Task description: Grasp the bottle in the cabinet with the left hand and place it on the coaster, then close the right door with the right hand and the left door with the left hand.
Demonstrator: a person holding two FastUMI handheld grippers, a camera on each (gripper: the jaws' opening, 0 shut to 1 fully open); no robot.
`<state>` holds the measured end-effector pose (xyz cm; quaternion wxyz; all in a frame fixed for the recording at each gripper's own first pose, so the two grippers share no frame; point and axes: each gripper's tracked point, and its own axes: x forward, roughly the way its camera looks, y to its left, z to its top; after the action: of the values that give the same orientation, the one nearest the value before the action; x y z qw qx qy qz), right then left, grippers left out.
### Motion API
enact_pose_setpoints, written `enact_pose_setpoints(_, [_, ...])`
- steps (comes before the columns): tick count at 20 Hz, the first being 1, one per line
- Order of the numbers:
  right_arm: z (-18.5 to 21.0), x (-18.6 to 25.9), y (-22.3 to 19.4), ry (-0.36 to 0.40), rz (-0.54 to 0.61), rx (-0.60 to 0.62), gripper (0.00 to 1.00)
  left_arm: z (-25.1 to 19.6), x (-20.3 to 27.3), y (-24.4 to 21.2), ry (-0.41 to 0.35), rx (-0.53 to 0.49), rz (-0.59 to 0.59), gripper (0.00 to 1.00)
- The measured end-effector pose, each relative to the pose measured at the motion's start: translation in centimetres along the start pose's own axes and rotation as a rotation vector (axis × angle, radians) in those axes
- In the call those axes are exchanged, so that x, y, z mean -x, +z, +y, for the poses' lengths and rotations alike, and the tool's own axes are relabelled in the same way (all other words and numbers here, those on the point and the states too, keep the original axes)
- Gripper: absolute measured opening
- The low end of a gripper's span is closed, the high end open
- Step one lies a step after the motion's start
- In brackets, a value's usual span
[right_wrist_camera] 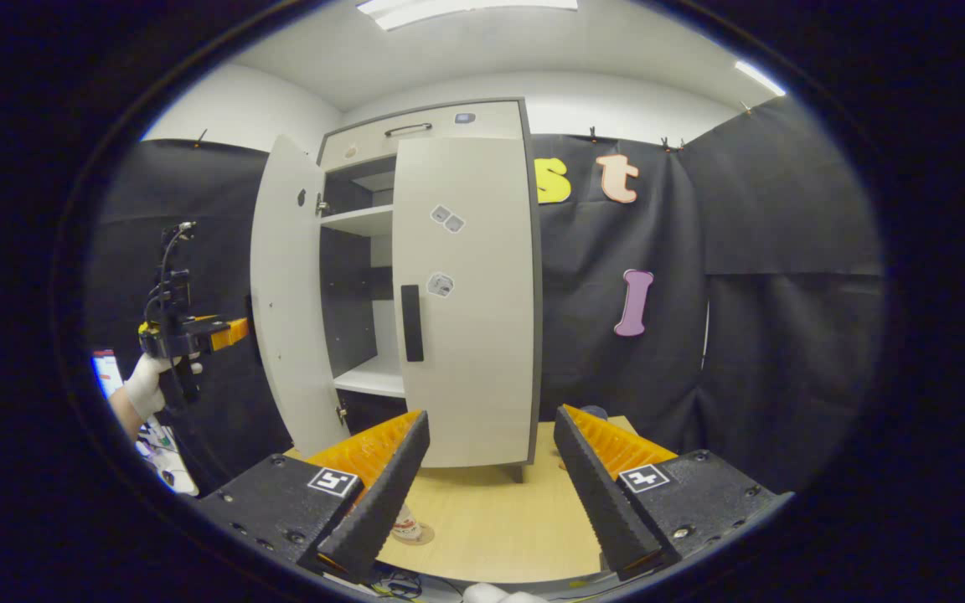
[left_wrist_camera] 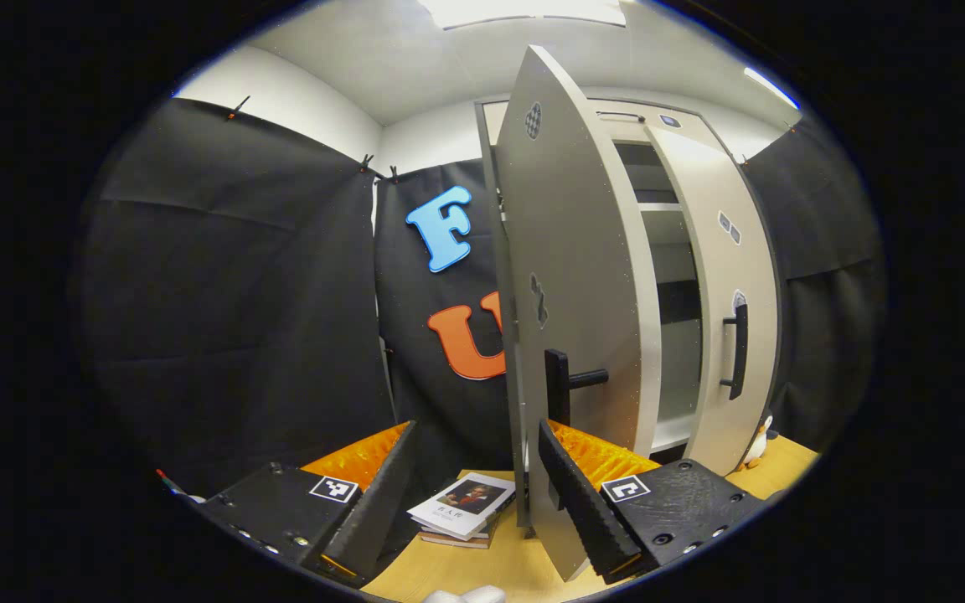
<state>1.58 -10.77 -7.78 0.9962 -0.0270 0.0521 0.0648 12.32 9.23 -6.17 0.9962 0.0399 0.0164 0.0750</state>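
The grey cabinet stands at the back of a wooden table. Its left door swings wide open, the black handle just beyond my left gripper, which is open and holds nothing. The door's lower edge sits right against that gripper's right finger. In the right gripper view a gloved hand holds the left gripper beside the left door. The right door looks shut. My right gripper is open and holds nothing. The bottle stands on the coaster, half hidden by a finger.
A small stack of books lies on the table left of the open door. A penguin toy sits by the cabinet's right corner. The cabinet's shelves are bare. Black cloth walls close in the booth.
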Motion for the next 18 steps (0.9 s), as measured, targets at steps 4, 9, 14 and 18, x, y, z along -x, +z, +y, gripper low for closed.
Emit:
enact_pose_setpoints(4, [-0.6, 0.0, -0.2, -0.003, 0.007, -0.003, 0.98, -2.6, -0.6, 0.3, -0.034, 0.032, -0.005, 0.9])
enact_pose_setpoints(9, [0.1, -0.2, 0.4, -0.001, -0.007, 0.0, 0.94, -5.1, -1.9, 0.5, -0.077, 0.016, 0.016, 0.93])
enact_pose_setpoints(14, [1.0, -0.2, 1.3, -0.009, -0.032, -0.035, 0.98, -4.8, -0.8, -0.2, -0.056, 0.027, 0.047, 0.95])
enact_pose_setpoints(18, [2.0, -0.3, 2.3, -0.021, -0.062, -0.042, 0.98, -5.6, 2.9, 0.3, -0.077, 0.055, 0.048, 0.96])
